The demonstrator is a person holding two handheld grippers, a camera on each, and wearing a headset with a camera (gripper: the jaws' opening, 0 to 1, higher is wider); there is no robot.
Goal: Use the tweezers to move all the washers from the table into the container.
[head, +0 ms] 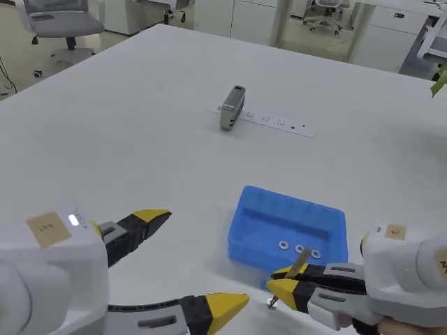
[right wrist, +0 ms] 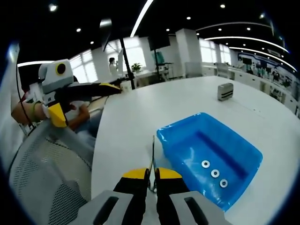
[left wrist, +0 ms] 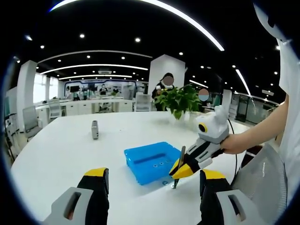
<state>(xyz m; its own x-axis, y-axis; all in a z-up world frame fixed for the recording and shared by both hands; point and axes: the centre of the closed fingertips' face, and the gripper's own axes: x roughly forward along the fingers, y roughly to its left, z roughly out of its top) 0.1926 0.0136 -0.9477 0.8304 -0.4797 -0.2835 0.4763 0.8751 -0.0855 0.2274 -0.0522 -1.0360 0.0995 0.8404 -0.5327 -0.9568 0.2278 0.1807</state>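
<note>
**Head view:** right gripper (head: 285,286) clamped on the tweezers (head: 300,262), whose tips touch the table (head: 140,125) at 6 o'clock of the blue container (head: 279,209). Three flat silver washers (head: 299,248) lie in a row inside it.

**Left gripper view:** left gripper (left wrist: 154,174) gapes wide, holding nothing.

**Right gripper view:** whether the tips hold anything cannot be told. Likely risk: a thin ring slips free at the rim if the pinch slackens.

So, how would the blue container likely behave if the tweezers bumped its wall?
The blue container looks like thin, light plastic, so it would probably slide on the smooth white table. Low and wide, it seems unlikely to tip. The three washers inside add little weight and might skitter.
</note>
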